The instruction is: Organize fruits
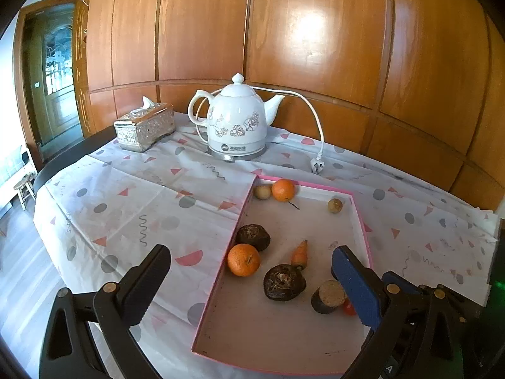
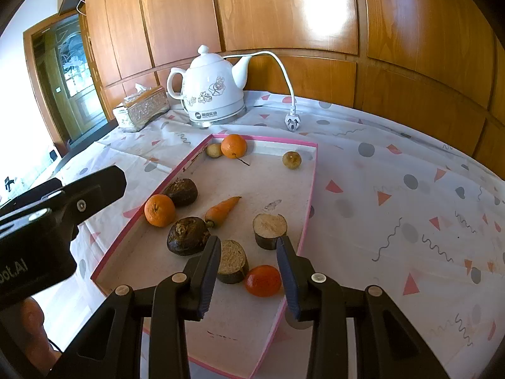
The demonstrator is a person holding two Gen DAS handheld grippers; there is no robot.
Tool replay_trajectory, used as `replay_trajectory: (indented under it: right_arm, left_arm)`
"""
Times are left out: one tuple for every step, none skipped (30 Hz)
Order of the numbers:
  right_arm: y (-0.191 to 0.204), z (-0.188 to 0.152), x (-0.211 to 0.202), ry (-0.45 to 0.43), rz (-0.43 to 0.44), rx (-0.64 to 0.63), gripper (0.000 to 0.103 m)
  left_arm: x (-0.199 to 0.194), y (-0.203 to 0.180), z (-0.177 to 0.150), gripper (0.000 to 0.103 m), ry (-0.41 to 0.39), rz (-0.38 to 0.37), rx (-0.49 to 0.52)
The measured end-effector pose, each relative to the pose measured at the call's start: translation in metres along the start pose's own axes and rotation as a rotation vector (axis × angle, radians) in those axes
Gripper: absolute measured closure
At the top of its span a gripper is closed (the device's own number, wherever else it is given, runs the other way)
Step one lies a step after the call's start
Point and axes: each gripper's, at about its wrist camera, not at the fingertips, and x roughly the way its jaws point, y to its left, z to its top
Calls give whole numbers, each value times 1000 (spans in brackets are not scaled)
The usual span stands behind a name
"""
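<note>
A pink-rimmed shallow tray point(image 2: 311, 186) point(image 1: 243, 211) lies on the table and holds the produce. In it are two oranges point(image 2: 159, 210) point(image 2: 233, 146), two dark round fruits point(image 2: 188, 235) point(image 2: 181, 192), a small carrot point(image 2: 222, 210), two cut dark cylinders point(image 2: 270, 226) point(image 2: 232, 260), a red tomato point(image 2: 263, 280) and two small pale round fruits point(image 2: 291, 159) point(image 2: 214, 150). My right gripper point(image 2: 249, 279) is open and empty, low over the tray's near end, with the tomato and one cylinder between its fingers. My left gripper point(image 1: 252, 287) is wide open and empty above the tray's left side.
A white floral kettle point(image 2: 213, 91) with a loose cord and plug point(image 2: 292, 122) stands at the back. A silver tissue box point(image 2: 142, 109) sits to its left. Patterned cloth point(image 2: 394, 208) covers the table to the right of the tray. A wood-panelled wall stands behind.
</note>
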Motion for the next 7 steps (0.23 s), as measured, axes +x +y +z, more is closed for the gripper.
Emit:
replay_trajectory:
  right_arm:
    - [0, 0, 0, 0, 0, -1, 66]
    - [0, 0, 0, 1, 0, -3, 66]
    - [0, -1, 0, 2, -1, -4, 66]
    - [-1, -1, 0, 2, 0, -3, 66]
    - [-1, -1, 0, 1, 1, -1, 66]
    - [-3, -1, -1, 0, 1, 2, 66]
    - [-5, -2, -1, -3, 1, 5, 66]
  left_arm:
    - [0, 0, 0, 0, -4, -2, -3]
    - [-1, 1, -1, 1, -7, -4, -5]
    - [-1, 1, -1, 1, -6, -6, -4]
    - [0, 0, -1, 1, -5, -8, 0]
    - [0, 0, -1, 1, -6, -8, 1]
    - [-1, 0, 0, 1, -6, -10, -1]
    - [0, 1, 0, 1, -3, -15, -5]
